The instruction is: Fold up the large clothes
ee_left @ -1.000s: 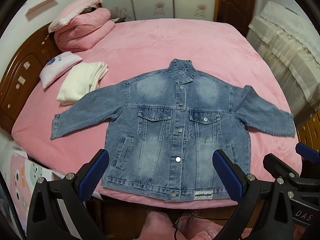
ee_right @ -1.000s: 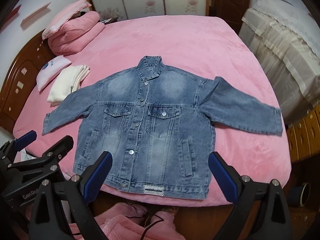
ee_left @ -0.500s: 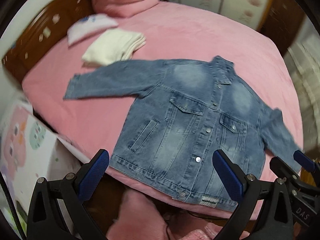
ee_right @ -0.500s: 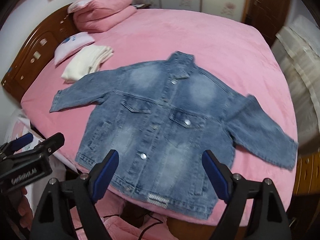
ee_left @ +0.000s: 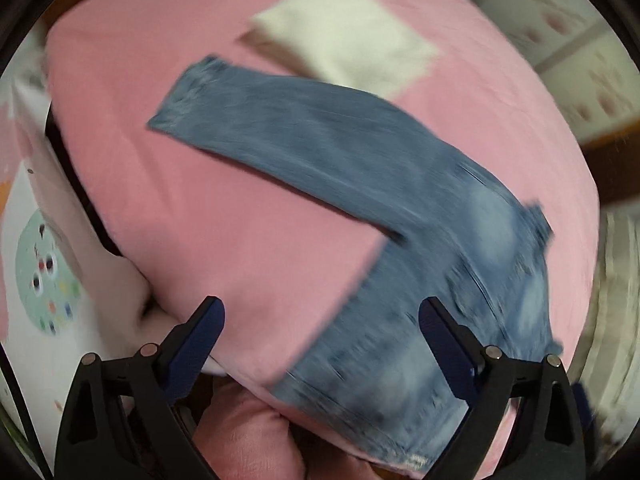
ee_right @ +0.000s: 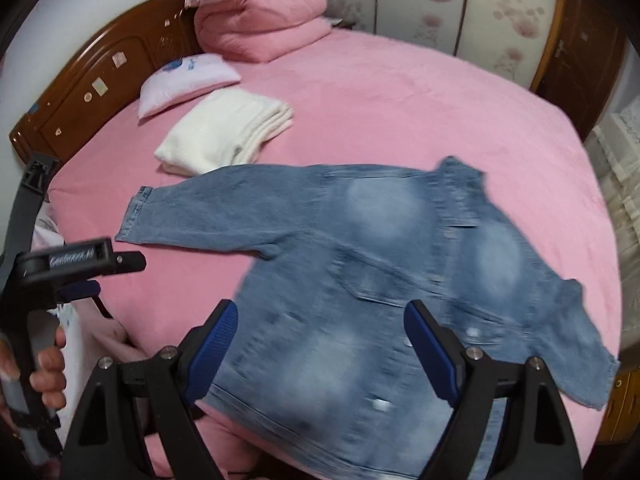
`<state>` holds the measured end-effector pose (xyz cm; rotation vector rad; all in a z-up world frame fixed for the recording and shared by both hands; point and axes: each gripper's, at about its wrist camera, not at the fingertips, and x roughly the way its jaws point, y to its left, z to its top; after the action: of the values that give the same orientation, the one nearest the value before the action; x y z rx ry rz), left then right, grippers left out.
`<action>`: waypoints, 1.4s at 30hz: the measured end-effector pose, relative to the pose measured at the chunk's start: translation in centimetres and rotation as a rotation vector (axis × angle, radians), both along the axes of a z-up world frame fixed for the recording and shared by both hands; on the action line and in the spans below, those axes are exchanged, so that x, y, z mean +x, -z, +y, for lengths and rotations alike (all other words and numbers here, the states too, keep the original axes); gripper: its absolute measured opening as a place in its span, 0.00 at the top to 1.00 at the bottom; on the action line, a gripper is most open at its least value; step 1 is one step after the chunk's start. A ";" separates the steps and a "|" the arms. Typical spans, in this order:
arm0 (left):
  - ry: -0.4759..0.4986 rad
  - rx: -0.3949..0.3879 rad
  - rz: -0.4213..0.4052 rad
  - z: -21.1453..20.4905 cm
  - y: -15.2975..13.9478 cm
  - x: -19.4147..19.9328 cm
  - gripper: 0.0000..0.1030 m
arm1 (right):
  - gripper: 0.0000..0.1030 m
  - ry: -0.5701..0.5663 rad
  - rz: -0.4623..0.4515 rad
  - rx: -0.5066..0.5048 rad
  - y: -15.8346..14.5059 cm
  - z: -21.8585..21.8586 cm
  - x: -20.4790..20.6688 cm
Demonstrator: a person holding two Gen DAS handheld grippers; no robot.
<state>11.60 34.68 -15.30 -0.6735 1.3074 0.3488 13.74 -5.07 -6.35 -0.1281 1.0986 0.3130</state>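
A blue denim jacket lies flat and face up on the pink bed, sleeves spread. In the left wrist view the jacket is blurred, its left sleeve reaching to the upper left. My left gripper is open and empty, over the bed's near left edge beside the jacket's hem. It also shows in the right wrist view at the left, near the sleeve cuff. My right gripper is open and empty above the jacket's lower front.
A folded white blanket lies past the left sleeve. A small pink pillow and folded pink quilt sit by the wooden headboard. Pink cloth lies below the bed edge.
Both grippers have swung left and closer to the bed. The left gripper now faces the left sleeve; the jacket itself has not moved.
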 end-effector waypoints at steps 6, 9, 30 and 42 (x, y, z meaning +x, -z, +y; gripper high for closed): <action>-0.292 -0.105 0.004 13.0 8.4 2.1 0.18 | 0.17 -0.038 0.028 0.158 5.0 10.6 4.8; -0.430 -0.131 0.026 17.6 12.3 2.8 0.18 | 0.17 0.007 0.057 0.190 8.0 14.7 7.3; -0.580 0.056 -0.105 19.3 15.6 7.4 0.89 | 0.17 0.275 0.221 0.180 17.1 10.7 8.0; -0.327 0.184 -0.432 7.4 0.8 12.4 0.91 | 0.17 0.362 0.173 0.298 15.8 0.4 5.0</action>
<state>23.97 42.07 -16.12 -0.7572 0.7440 0.5477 18.72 -4.65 -22.16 0.3653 1.2090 0.1605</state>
